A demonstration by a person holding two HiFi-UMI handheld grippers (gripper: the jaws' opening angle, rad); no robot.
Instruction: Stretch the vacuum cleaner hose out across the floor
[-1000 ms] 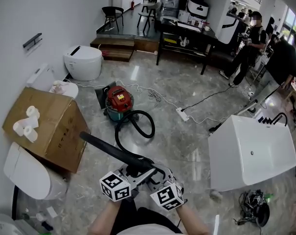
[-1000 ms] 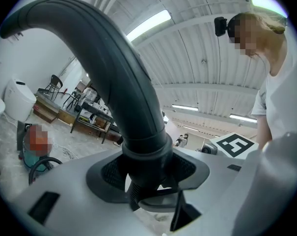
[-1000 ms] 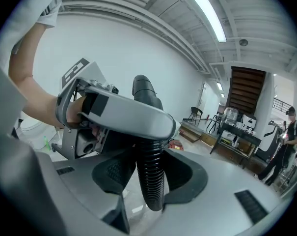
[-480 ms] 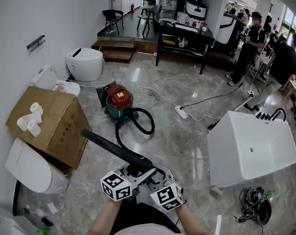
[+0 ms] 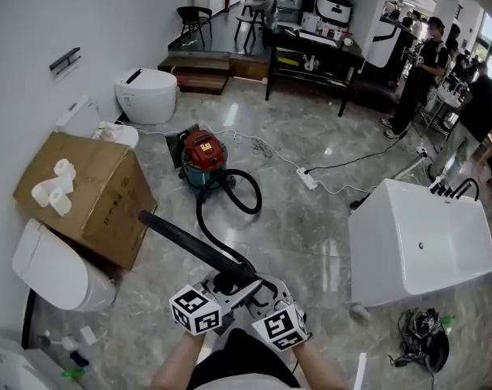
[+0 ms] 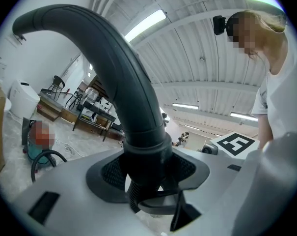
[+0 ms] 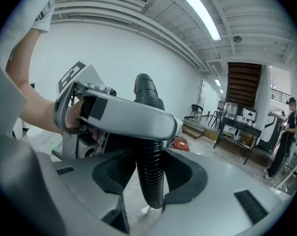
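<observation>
Tipping could befall the vacuum cleaner (image 5: 202, 158) if the pull turns sharp, since the hose (image 5: 198, 218), looped just beside it, is pinched at its collar by the left gripper (image 6: 148, 177) and on its ribs by the right gripper (image 7: 150, 178).

Left tongs (image 6: 147, 177), right tongs (image 7: 150, 178): both clamped

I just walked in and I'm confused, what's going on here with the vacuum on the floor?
A person holds a tool in each hand. The left tool grips the collar of the rigid black wand; the right tool grips the ribbed hose right beside it. The red vacuum cleaner stands on the floor ahead, with the hose curled in a loop next to it, not yet stretched out.
</observation>
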